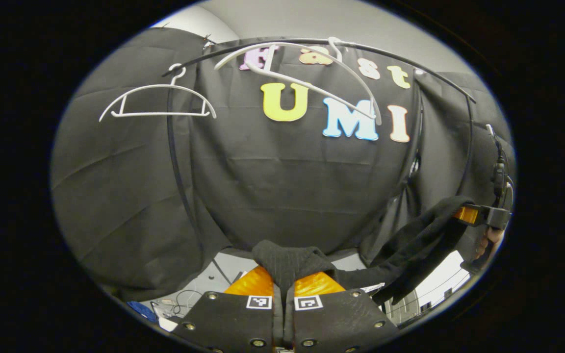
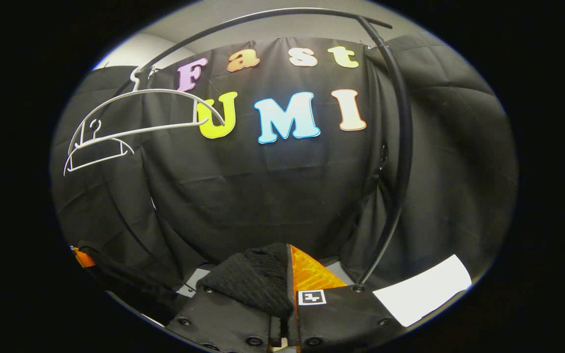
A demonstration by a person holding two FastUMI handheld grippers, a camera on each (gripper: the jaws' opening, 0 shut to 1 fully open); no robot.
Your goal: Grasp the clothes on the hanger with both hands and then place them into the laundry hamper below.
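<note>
**Dark garment off the hangers, slung between both tongs**

The black clothes rail (image 1: 312, 44) arcs across the top from 10 to 2 o'clock in the left gripper view, and two bare white hangers (image 1: 157, 100) hang on it, one at 10 o'clock and one tilted at 12.

The dark knit garment (image 1: 410, 250) is off them. It droops as a limp band from the left tongs (image 1: 282, 287) at 6 o'clock across to the right tongs (image 1: 474, 215) at 3 o'clock.

It looks soft, light and floppy, with no stiffness of its own, so it will sag and fold wherever it is unsupported. Pinching bunched fabric at two well-separated ends, as here, should keep it spread enough to lower.

Both tongs are pressed together on cloth: in the right gripper view a wad of garment (image 2: 258, 282) sits clamped in the right tongs (image 2: 287, 289) at 6 o'clock.
</note>
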